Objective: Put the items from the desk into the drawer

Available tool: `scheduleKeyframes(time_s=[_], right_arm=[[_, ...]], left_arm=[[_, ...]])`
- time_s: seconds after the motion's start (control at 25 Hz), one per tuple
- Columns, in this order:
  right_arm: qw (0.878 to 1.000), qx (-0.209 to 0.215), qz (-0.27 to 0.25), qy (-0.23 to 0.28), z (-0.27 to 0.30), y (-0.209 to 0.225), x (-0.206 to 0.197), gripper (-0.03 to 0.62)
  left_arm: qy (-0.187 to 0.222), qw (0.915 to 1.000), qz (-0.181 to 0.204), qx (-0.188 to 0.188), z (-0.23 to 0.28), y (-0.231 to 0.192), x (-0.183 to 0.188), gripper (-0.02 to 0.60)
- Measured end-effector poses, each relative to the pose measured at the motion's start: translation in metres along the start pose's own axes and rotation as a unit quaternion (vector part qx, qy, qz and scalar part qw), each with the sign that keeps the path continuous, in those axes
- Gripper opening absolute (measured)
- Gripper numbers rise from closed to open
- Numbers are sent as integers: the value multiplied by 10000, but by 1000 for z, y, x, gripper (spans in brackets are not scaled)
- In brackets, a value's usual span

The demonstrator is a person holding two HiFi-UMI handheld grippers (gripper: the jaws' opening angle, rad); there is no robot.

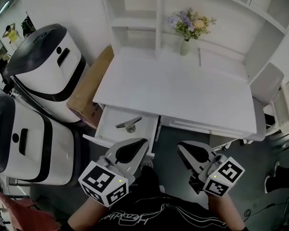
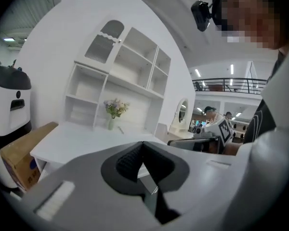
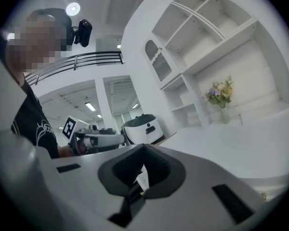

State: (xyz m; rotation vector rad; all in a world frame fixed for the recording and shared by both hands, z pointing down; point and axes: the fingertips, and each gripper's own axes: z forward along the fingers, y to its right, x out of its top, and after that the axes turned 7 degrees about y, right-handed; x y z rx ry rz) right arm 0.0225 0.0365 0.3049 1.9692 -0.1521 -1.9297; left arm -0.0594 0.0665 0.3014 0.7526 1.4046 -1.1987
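Note:
The white desk [image 1: 183, 88] has an open drawer [image 1: 108, 129] under its left front. Inside the drawer lies a small grey metal item [image 1: 129, 124]. A thin pen-like stick [image 1: 200, 57] lies at the back of the desk top, beside the vase of flowers [image 1: 185, 44]. My left gripper [image 1: 141, 143] hovers low, just in front of the drawer, shut and holding nothing. My right gripper [image 1: 181, 148] hangs beside it below the desk's front edge, also shut and empty. In both gripper views the jaws meet at the tip with nothing between them.
Two large white machines with black tops [image 1: 43, 64] [image 1: 19, 141] stand to the left. A cardboard box [image 1: 89, 88] leans between them and the desk. A white chair [image 1: 267, 85] stands at the right. Shelves [image 1: 135, 13] rise behind the desk.

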Motion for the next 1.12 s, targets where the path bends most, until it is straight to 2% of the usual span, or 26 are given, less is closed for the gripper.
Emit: scheduleKeyframes(time_s=[0.2,0.52,0.84,1.12], right_arm=[[9995,180,102,220,-6,-20,16,8],[9995,158,125,257,-2,-24,19,8],[9994,137,48,326,-1,-25,35,8],[9994,61,-2,333,-9,-23,21,8]], left_arm=[[142,9998,-132,49,-19,14,10,9],[272,9996,57,59,-28,16,22,9],[151,9998,-43,132,-23,8,29,9],[152,9998,102,16,-22,14,20,9]])
